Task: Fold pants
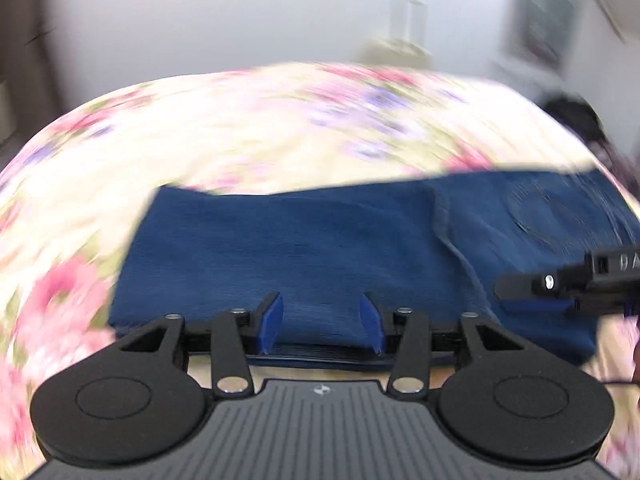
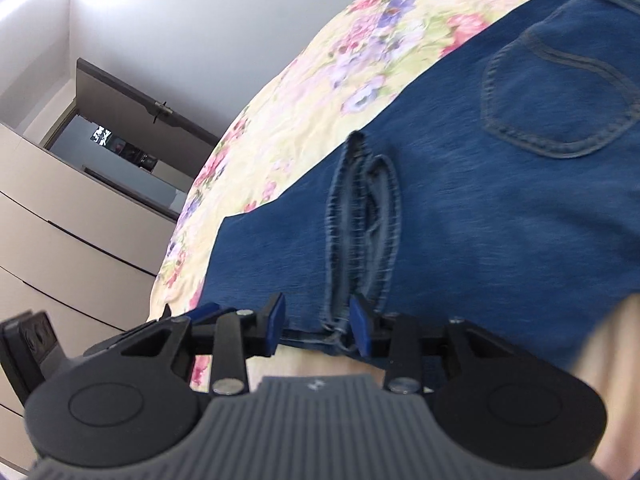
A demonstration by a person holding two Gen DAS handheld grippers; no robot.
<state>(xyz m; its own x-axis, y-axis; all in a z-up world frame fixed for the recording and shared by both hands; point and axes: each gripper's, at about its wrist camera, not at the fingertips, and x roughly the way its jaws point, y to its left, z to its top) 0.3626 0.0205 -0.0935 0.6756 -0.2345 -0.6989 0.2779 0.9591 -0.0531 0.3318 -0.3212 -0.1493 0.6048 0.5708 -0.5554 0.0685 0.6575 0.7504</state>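
My left tongs (image 1: 322, 326) stand apart over the near edge of the pants (image 1: 304, 256) — blue pads clear of the cloth, nothing between them that I can see pinched. The pants are blue denim, lying flat and folded across the bed's floral sheet (image 1: 248, 136), long side running left to right in the left wrist view. Picture is blurred there, edges of the sheet smeared.

My right tongs (image 2: 318, 328) are also apart. A bunched, stitched seam (image 2: 360, 232) of the denim runs down into the gap between the pads and its frayed end sits just at the right pad; whether that pad touches it I cannot tell, but the pads are not pressed together on it. A back pocket (image 2: 556, 92) shows up and to the right of the seam, face up.

In the left wrist view the right tongs (image 1: 532, 300) come in from the right edge, low over the denim. Beyond the bed — a pale wall (image 2: 180, 20) and a dark door frame (image 2: 132, 92).
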